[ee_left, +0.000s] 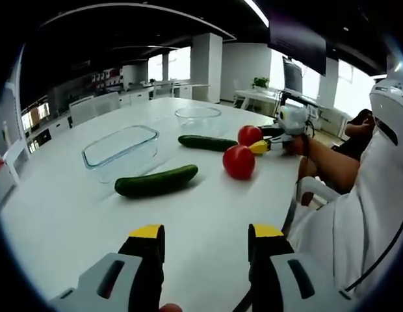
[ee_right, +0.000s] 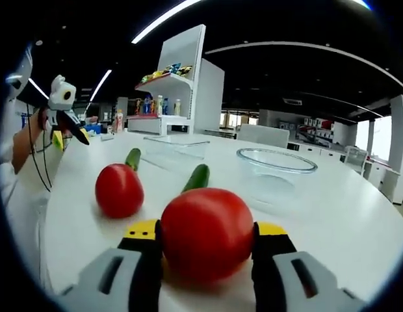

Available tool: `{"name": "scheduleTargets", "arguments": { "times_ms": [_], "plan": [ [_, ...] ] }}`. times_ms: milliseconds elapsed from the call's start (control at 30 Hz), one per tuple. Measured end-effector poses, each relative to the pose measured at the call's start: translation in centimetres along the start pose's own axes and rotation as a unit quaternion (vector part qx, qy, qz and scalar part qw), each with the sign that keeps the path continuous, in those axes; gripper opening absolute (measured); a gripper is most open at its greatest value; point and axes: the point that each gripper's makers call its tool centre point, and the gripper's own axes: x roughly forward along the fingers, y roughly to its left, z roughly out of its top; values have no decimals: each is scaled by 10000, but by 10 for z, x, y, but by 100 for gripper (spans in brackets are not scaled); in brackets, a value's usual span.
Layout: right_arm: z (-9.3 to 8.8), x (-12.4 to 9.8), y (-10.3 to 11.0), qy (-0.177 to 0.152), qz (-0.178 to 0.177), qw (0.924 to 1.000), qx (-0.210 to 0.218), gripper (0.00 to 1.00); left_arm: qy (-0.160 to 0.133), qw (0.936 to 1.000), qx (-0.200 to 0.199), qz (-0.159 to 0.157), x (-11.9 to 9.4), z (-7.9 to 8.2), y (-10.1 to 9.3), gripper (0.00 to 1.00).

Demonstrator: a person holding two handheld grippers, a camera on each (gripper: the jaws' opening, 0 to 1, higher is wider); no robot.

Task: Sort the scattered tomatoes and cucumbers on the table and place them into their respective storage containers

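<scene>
On the white surface [ee_right: 357,221], the round glass bowl [ee_right: 277,160] lies ahead and right of the right gripper [ee_right: 207,235], which is clamped on a tomato [ee_right: 207,233] — the nearer arm for that drop. The left gripper [ee_left: 206,242] hangs spread and unladen; the near cucumber [ee_left: 156,181] lies crosswise ahead-left.

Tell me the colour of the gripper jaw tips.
Yellow, on black jaws; clearest in the left gripper view, on the left gripper.

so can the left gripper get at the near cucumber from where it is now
Probably yes. The left gripper is open and holds nothing, and the near cucumber lies ahead of it on bare table; nothing sits between them. The rectangular glass dish is behind it.
</scene>
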Motion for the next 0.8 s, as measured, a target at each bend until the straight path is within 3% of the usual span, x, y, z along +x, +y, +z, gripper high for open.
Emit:
{"name": "scheduleTargets", "arguments": {
  "times_ms": [400, 533, 800],
  "plan": [
    [1, -1, 1, 85, -88, 9999, 90, 51, 47, 10000, -18, 34, 0, -3, 1, 51],
    [1, -1, -1, 65, -195, 9998, -85, 50, 52, 10000, -48, 69, 0, -4, 3, 51],
    [1, -2, -6, 91, -273, 9995, 139, 49, 71, 10000, -25, 60, 1, -4, 2, 51]
  ]
}}
